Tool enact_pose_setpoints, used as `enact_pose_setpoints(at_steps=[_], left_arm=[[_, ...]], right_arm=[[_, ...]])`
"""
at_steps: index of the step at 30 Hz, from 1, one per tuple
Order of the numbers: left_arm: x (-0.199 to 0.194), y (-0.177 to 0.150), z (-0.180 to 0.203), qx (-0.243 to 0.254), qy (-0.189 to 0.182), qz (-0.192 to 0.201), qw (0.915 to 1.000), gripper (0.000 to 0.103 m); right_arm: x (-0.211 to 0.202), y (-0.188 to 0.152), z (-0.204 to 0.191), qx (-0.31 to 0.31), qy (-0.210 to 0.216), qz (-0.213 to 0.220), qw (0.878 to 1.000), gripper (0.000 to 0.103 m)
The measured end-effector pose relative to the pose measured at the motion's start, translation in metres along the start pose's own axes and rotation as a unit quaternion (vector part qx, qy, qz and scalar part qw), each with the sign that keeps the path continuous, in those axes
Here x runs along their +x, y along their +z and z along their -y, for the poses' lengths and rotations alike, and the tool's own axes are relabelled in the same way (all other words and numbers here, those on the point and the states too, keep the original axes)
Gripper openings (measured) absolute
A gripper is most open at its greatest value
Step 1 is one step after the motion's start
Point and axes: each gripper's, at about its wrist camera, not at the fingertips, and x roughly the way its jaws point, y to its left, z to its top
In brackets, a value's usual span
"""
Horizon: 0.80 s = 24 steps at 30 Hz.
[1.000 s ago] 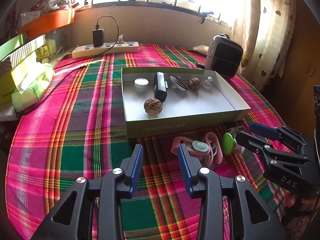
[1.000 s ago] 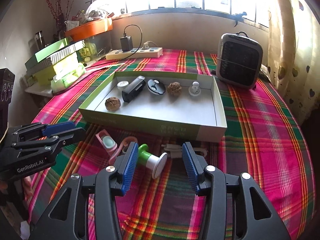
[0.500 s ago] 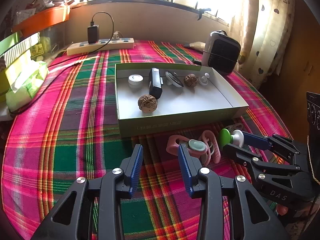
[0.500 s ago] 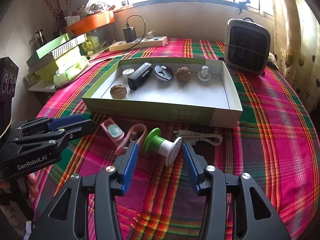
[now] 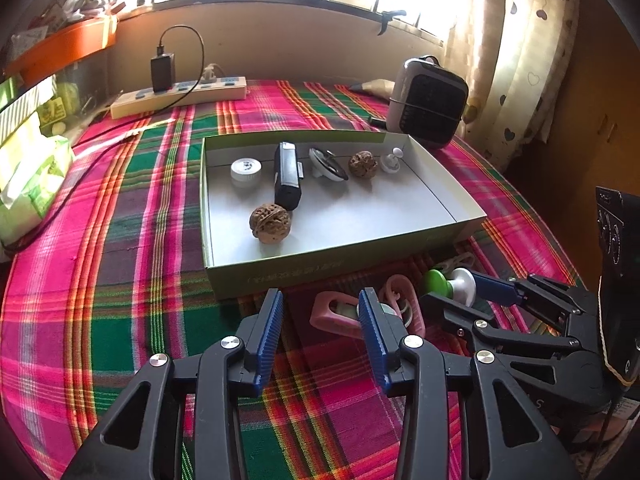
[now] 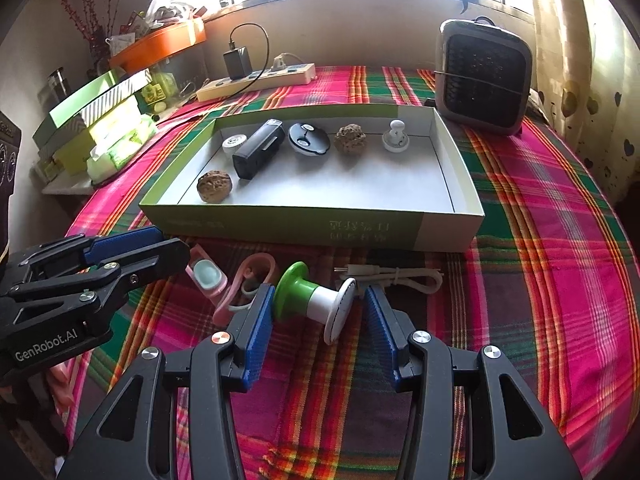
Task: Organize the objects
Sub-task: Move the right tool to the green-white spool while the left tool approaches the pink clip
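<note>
A green-and-white spool [image 6: 316, 300] lies between the pads of my right gripper [image 6: 318, 320], lifted off the plaid cloth; the jaws are shut on it. It also shows in the left wrist view [image 5: 450, 283]. My left gripper [image 5: 320, 330] is open and empty, beside a pink clip [image 5: 344, 314] on the cloth. A shallow green box [image 6: 304, 228] holds two walnuts [image 6: 215, 186], a black device [image 6: 258, 148], a white cap [image 6: 234, 143] and other small items.
A white cable [image 6: 394, 274] lies in front of the box. A small heater [image 6: 486, 76] stands at the back right, a power strip [image 6: 256, 82] at the back, stacked boxes and tissues [image 6: 108, 136] at the left.
My right gripper closed on the spool and raised it off the cloth. Both grippers moved a little nearer the box.
</note>
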Motion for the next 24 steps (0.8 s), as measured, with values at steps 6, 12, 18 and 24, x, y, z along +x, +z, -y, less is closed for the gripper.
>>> enact_pose_setpoints(at_steps=[6, 12, 18, 24], left_arm=[[0.010, 0.003, 0.006, 0.024, -0.007, -0.021, 0.9995, 0.038], [0.013, 0.007, 0.009, 0.041, -0.014, -0.028, 0.9987, 0.038], [0.016, 0.009, 0.016, 0.069, -0.021, -0.032, 0.9968, 0.038], [0.014, 0.009, 0.018, 0.086, -0.023, -0.040, 0.9952, 0.038]], right_arm=[[-0.001, -0.001, 0.000, 0.003, -0.004, 0.002, 1.000, 0.040], [-0.004, -0.003, 0.001, 0.008, -0.012, 0.002, 1.000, 0.040], [-0.009, -0.006, 0.002, 0.017, -0.020, 0.004, 1.000, 0.039], [-0.015, -0.010, -0.002, 0.021, -0.026, 0.005, 0.999, 0.039]])
